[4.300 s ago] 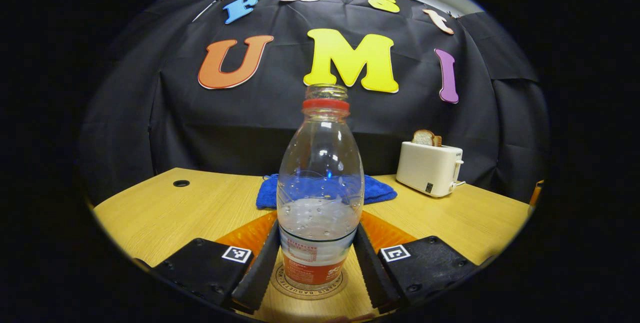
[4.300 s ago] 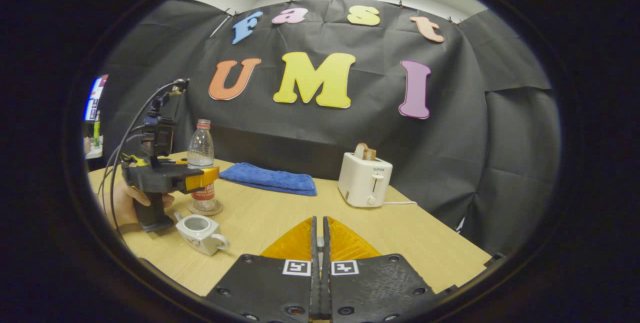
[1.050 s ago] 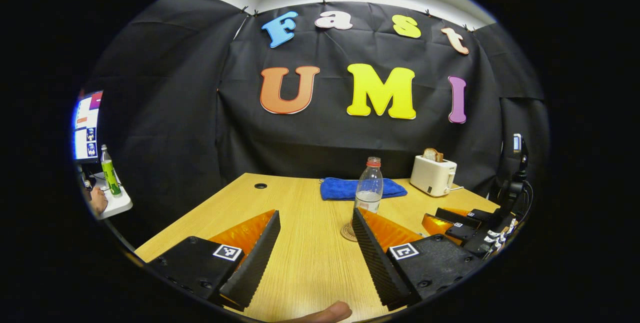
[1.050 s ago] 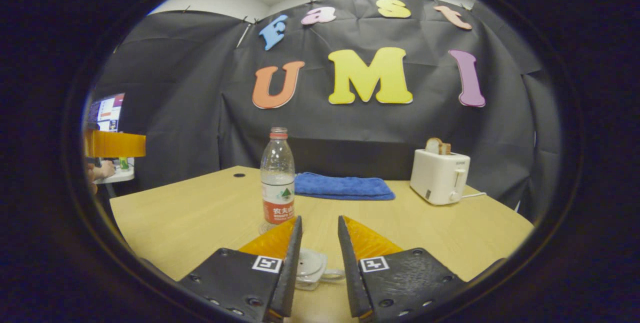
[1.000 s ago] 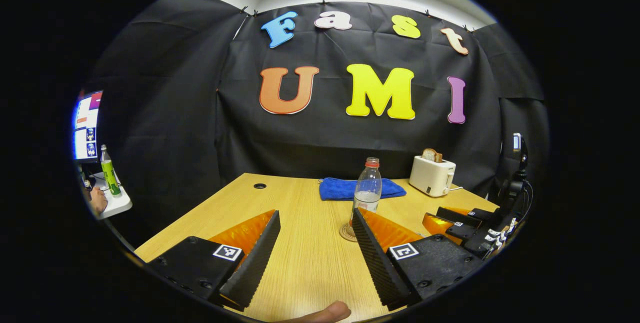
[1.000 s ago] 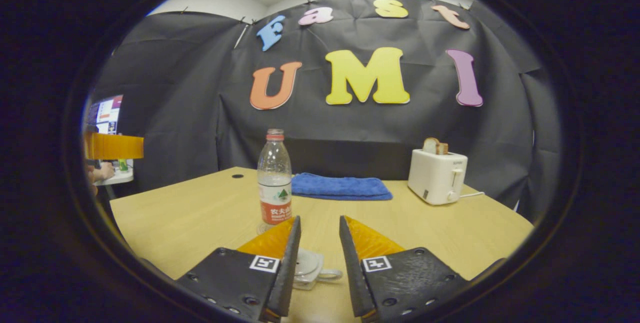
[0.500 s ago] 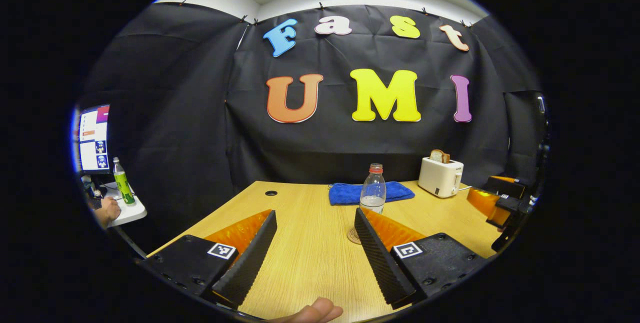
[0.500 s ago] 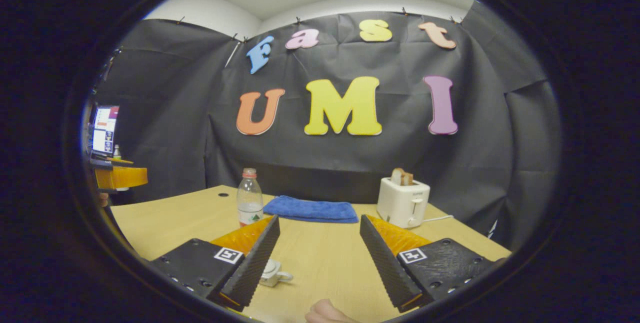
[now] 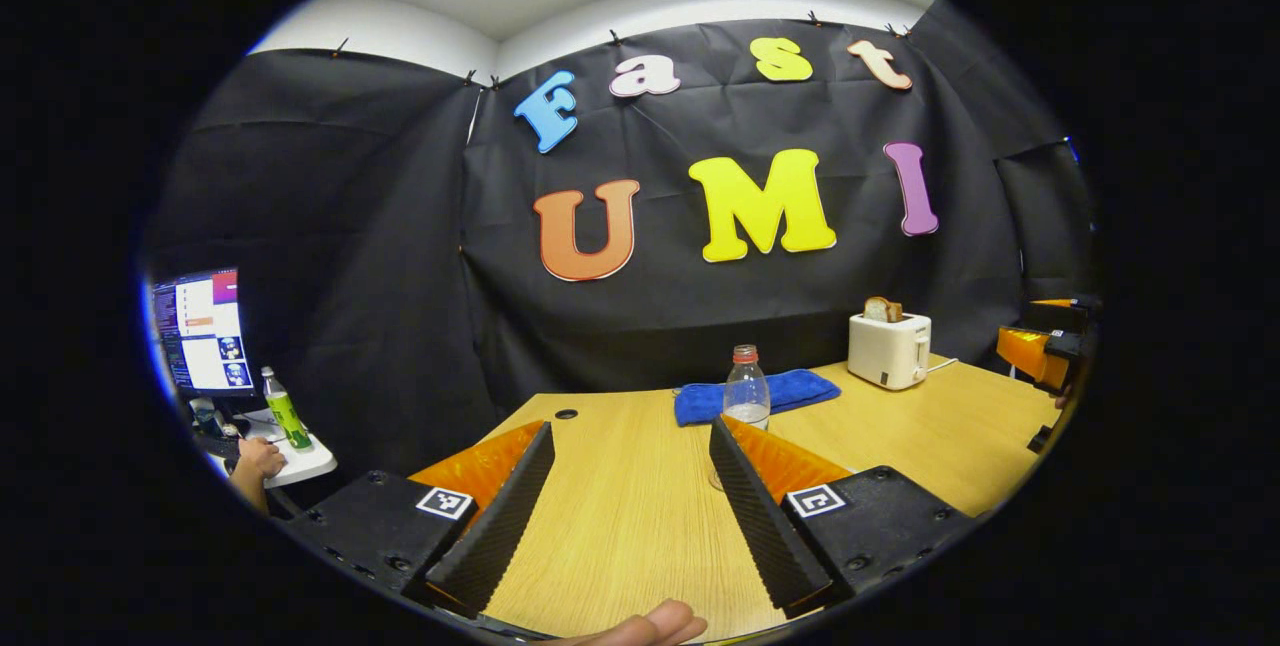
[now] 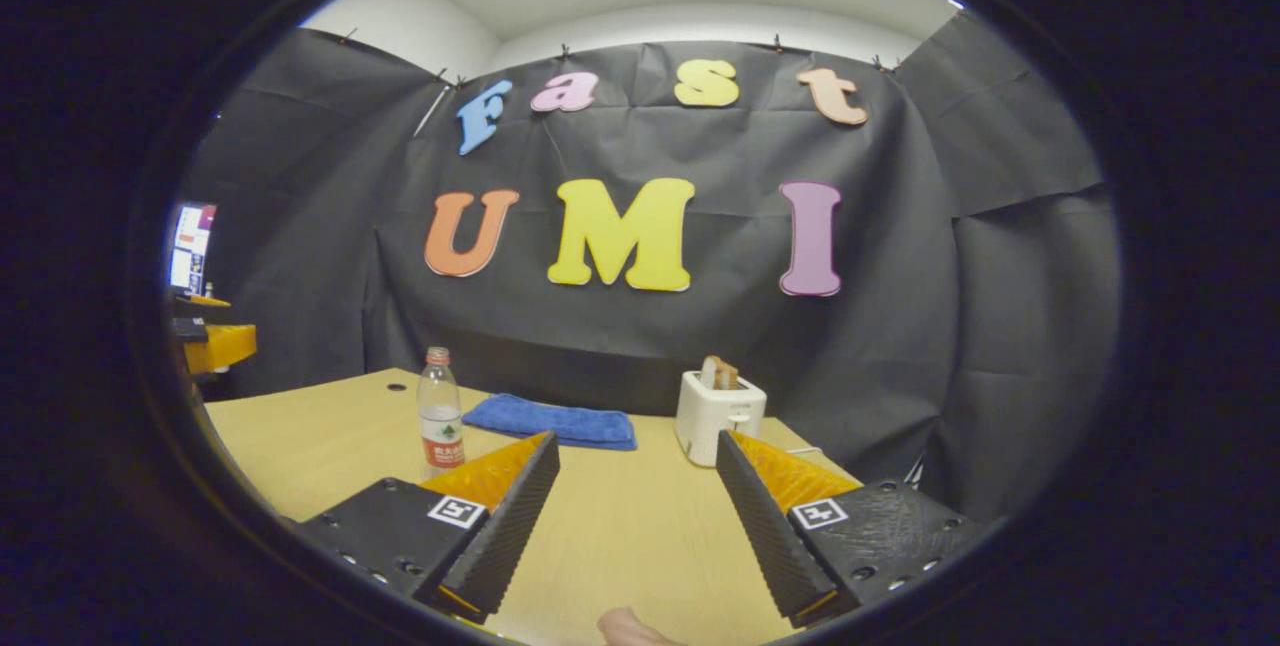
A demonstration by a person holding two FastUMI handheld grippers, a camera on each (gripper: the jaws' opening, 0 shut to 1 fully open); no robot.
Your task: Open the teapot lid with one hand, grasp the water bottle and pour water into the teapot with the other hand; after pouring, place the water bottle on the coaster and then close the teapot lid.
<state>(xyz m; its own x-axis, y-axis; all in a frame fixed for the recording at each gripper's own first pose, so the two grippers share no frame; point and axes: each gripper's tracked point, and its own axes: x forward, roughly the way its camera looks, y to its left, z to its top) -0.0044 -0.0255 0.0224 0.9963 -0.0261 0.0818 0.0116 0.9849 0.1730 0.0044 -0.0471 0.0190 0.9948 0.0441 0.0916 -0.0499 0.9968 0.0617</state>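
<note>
The clear water bottle point(image 9: 746, 391) with a red neck ring and no cap stands upright on the wooden table point(image 9: 620, 526), far ahead of my left gripper point(image 9: 630, 424). That gripper is open and holds nothing, and its right finger point(image 9: 760, 516) hides the bottle's foot. In the right gripper view the same bottle point(image 10: 440, 416) stands left of centre, beyond my right gripper point(image 10: 636, 438), which is open wide and empty. Each gripper also appears at the edge of the other's view: the right one point(image 9: 1045, 351) and the left one point(image 10: 215, 344).
A folded blue towel point(image 9: 757, 394) point(image 10: 550, 421) lies behind the bottle. A white toaster point(image 9: 889, 349) point(image 10: 718, 411) with bread in it stands at the back right. Left of the table are a monitor point(image 9: 200, 331), a green bottle point(image 9: 285, 419) and a person's hand point(image 9: 250, 461).
Both grippers have drawn back from the table, so bottle and toaster look smaller. The right gripper opened wider after leaving the teapot, which slid below its fingers. The left gripper let go of the bottle earlier.
</note>
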